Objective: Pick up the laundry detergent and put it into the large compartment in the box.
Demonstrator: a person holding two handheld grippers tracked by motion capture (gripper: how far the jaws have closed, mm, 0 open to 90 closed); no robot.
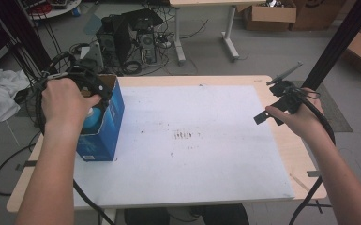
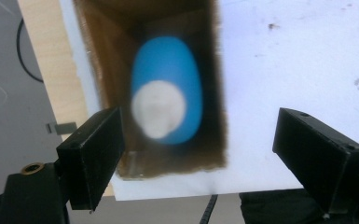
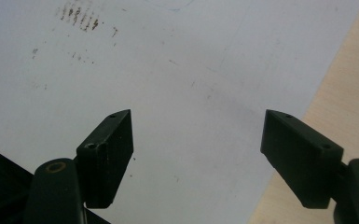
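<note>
While the left tool [image 2: 198,154] hangs over the open blue box [image 1: 104,123], its jaws stand wide apart w/ nothing between them. Blue bottle [image 2: 168,95] w/ a white cap sits upright inside the box, below the jaws, at the left edge of the white sheet [image 1: 192,140] on the tabletop [image 1: 281,140]. Right tool [image 3: 198,158], also wide open & empty, hovers over the sheet's right edge, well apart from the box.

You see a blue cardboard box [image 1: 104,125] (raw brown inside) holding a smooth blue plastic bottle [image 2: 168,88], on a matt white scuffed sheet [image 1: 192,140] over a pale wooden tabletop [image 1: 288,150].
</note>
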